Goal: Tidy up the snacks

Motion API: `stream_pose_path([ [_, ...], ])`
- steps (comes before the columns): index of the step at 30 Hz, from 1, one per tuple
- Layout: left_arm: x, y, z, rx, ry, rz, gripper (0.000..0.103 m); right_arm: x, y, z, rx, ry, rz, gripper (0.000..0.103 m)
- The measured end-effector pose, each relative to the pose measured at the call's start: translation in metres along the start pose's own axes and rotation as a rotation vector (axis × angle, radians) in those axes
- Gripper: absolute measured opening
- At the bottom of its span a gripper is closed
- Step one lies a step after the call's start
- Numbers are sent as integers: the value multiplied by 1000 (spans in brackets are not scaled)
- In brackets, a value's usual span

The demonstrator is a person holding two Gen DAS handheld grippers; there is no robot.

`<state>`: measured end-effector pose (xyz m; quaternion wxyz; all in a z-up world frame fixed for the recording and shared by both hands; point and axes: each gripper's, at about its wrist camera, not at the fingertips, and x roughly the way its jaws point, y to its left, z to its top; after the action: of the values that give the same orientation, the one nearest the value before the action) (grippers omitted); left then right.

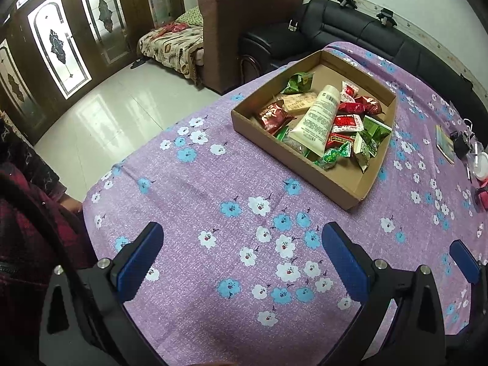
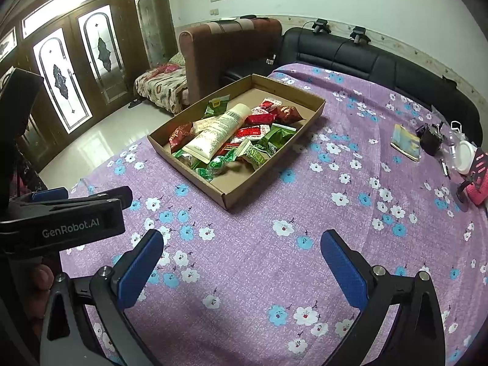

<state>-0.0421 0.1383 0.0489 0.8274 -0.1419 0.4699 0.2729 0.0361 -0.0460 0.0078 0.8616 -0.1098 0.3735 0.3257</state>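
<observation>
A shallow cardboard tray (image 1: 305, 164) (image 2: 244, 193) sits on the purple flowered tablecloth. It holds several red and green snack packets (image 1: 347, 122) (image 2: 259, 131) and a cream tube (image 1: 317, 116) (image 2: 216, 134) lying across them. My left gripper (image 1: 242, 262) is open and empty, above bare cloth in front of the tray. My right gripper (image 2: 241, 262) is open and empty too, at the near table edge. The left gripper (image 2: 61, 213) shows from the side in the right wrist view.
A small book (image 2: 405, 141), a black object (image 2: 430, 137), a white lid (image 2: 465, 155) and a pink item (image 2: 479, 183) lie at the table's right side. A black sofa (image 2: 366, 58) and a brown armchair (image 2: 225, 48) stand behind the table.
</observation>
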Motion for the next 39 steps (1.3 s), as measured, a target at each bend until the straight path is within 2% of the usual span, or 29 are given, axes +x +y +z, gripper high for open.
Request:
stream_pose_path([
  [39, -4, 2, -6, -5, -4, 6, 103, 5, 4, 7, -6, 51, -47, 103],
])
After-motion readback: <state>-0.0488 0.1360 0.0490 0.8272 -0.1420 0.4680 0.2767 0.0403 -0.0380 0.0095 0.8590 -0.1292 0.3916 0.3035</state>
